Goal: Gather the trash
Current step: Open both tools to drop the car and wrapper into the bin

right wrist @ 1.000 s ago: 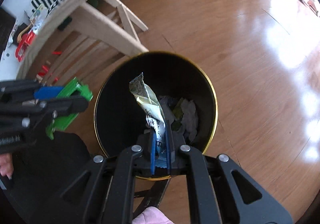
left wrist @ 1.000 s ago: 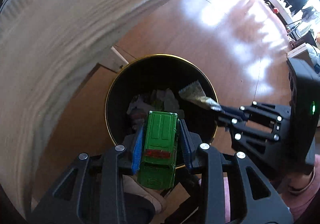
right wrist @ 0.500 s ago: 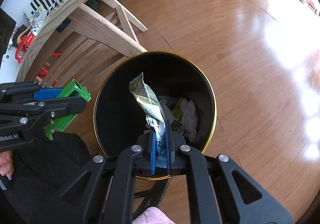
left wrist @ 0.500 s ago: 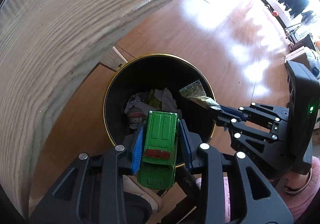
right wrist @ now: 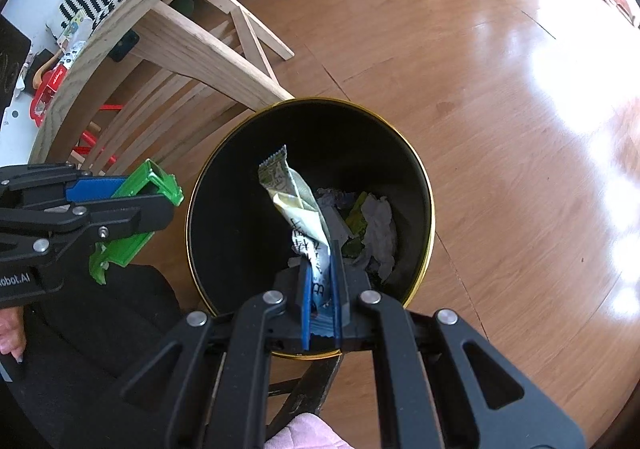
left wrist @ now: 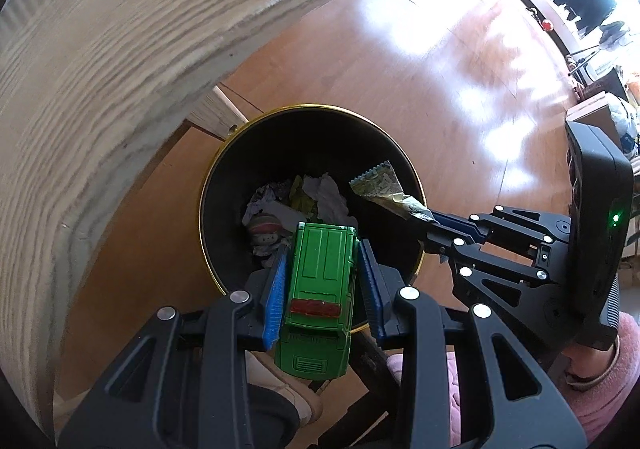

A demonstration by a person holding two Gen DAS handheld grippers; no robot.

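Observation:
A round black bin with a gold rim stands on the wooden floor, with crumpled paper and wrappers at its bottom. My left gripper is shut on a green toy car, held over the bin's near edge. My right gripper is shut on a yellowish snack wrapper that sticks out above the bin's opening.
A light wooden table edge and its slanted legs stand right behind the bin. Pink slippers show at the bottom right. On the tabletop at far left lie red items. Glossy floor spreads to the right.

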